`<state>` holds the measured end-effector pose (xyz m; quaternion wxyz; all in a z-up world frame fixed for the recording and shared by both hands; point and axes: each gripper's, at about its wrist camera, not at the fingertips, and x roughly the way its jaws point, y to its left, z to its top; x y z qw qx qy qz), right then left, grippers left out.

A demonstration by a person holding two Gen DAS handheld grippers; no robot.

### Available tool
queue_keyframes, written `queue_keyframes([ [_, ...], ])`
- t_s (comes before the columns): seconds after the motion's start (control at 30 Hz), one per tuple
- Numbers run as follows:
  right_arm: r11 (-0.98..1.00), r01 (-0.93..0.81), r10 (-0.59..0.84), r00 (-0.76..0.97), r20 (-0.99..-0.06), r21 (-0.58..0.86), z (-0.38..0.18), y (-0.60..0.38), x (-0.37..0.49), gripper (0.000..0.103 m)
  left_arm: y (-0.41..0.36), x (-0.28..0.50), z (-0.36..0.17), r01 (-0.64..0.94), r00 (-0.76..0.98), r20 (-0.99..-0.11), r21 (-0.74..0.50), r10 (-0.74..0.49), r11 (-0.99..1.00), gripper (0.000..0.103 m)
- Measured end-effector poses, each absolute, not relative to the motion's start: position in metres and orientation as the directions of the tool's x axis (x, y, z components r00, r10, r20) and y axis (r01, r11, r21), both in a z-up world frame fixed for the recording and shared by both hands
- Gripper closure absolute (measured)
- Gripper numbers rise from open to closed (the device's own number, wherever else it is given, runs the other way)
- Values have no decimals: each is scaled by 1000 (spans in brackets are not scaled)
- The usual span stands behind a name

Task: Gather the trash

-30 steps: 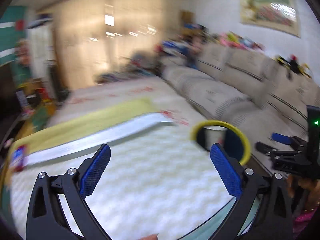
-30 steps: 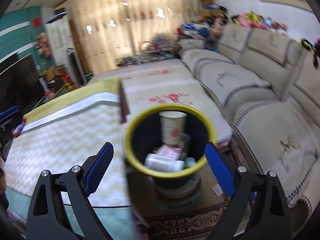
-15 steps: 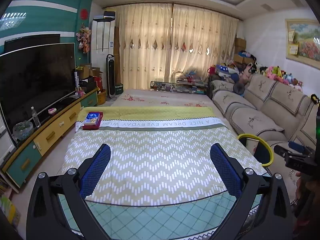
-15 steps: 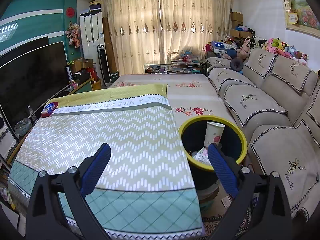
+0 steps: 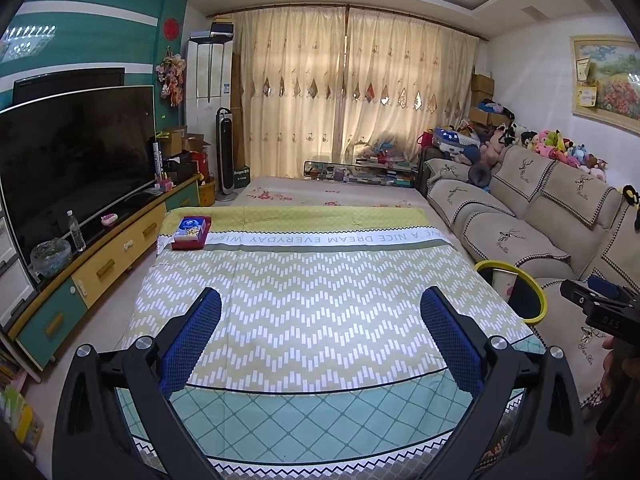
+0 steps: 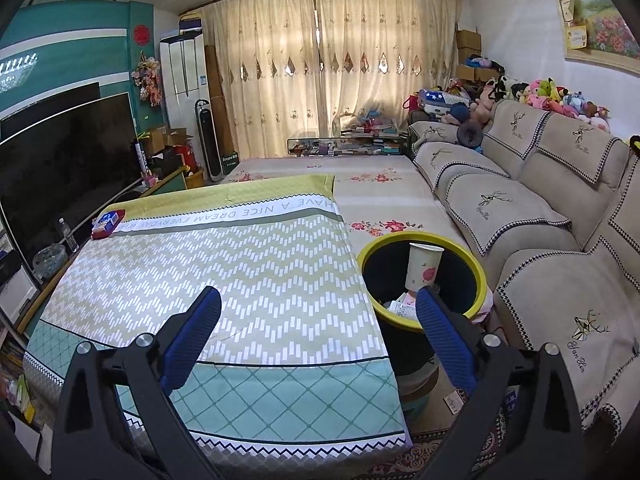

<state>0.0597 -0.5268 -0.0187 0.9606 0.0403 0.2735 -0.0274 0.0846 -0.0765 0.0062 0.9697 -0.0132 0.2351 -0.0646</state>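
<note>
Table (image 5: 320,312), long and low, fills the room's middle under a zigzag cloth; sofa (image 6: 520,216) runs along the right, TV (image 5: 72,160) on the left wall; nothing loose shows on the near stretch of cloth.

Bin (image 6: 476,268), black with a yellow rim, stands on the floor just beside the table's right edge, between table and sofa; inside it a paper cup (image 6: 423,266) stands upright on wrappers and scraps, so much of the trash looks already collected.

Left gripper (image 5: 320,336) hangs over the near table end, blue pads spread wide, nothing between them; right gripper (image 6: 318,336) sits over the table's right corner, likewise spread and empty, its right pad overlapping the bin rim in the right wrist view; from the left wrist view only its black body shows at the far right.

Flat box (image 5: 191,232), blue top on a red base, lies at the far left corner of the cloth, well apart from both grippers; the 1 thing left on the table; whether it counts as trash I cannot tell.

If it goes: the left gripper is the nearer side; my judgement is to come in low along the cloth, straddle the short sides with both pads, close squarely so it does not pivot; carry level to the bin, release above the rim clear of the cup; snagging the cloth is the risk.
</note>
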Motion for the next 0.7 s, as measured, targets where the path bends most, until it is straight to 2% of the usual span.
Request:
queue_keyframes([
  [0.7, 995, 67, -21, 848, -530, 69, -19, -526, 59, 10, -77, 87, 4, 117, 876, -464, -60, -131, 991, 5],
])
